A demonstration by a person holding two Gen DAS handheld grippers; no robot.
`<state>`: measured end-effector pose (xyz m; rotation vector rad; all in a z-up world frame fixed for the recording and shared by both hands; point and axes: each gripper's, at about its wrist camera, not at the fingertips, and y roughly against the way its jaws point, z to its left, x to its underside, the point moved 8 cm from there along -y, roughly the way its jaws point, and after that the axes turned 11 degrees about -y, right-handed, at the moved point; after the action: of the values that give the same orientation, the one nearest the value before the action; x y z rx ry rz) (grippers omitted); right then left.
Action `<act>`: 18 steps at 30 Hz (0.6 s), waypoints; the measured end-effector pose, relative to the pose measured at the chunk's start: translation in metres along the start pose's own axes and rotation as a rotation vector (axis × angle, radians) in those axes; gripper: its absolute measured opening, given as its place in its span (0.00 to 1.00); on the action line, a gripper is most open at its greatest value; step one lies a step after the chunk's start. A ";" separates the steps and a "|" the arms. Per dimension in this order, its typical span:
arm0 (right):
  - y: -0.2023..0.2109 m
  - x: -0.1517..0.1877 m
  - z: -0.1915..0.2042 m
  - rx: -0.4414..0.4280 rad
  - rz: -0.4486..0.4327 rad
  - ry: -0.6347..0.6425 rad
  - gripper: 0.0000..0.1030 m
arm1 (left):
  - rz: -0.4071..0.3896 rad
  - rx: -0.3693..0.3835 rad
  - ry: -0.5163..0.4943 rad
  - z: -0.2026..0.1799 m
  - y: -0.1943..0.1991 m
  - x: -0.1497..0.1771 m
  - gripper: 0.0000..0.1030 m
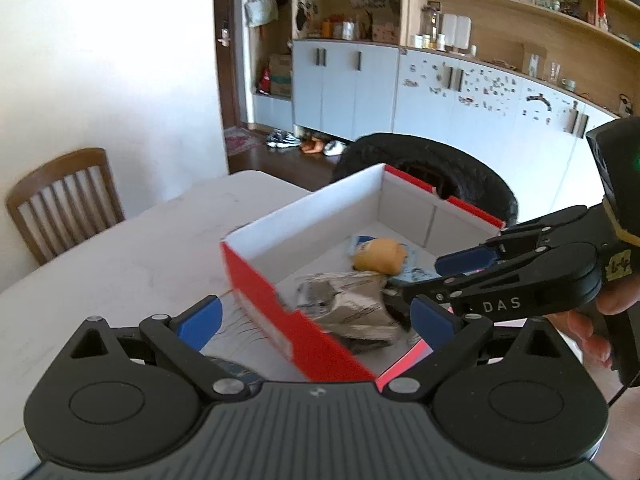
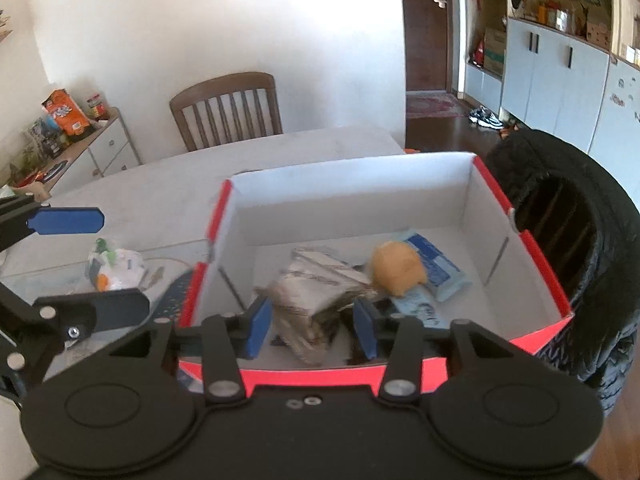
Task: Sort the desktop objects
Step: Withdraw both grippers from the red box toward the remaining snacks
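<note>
You face a white wall (image 2: 200, 20) with a wooden chair (image 2: 228, 108) behind the pale surface (image 2: 160, 184). Pale cabinets (image 1: 344, 84) and open wooden shelves (image 1: 500, 12) line the right, above dark wood floor (image 1: 280, 160). Daylight fills the room.

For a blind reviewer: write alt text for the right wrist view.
The right gripper, jaws open, reaches into a red-and-white cardboard box around a crumpled silvery packet, beside a tan plush toy and blue packets. The left gripper hangs open over the white table, above small clutter.
</note>
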<state>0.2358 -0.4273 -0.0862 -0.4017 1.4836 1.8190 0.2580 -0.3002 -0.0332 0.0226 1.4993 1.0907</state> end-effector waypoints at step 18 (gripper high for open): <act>-0.009 0.018 0.100 -0.100 -0.039 0.035 0.77 | -0.066 -0.106 0.107 0.079 0.084 0.088 1.00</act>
<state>0.2501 -0.3272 -0.0761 -0.5097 1.4022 1.8693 0.2491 -0.1561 -0.0358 -0.1609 1.5245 1.1313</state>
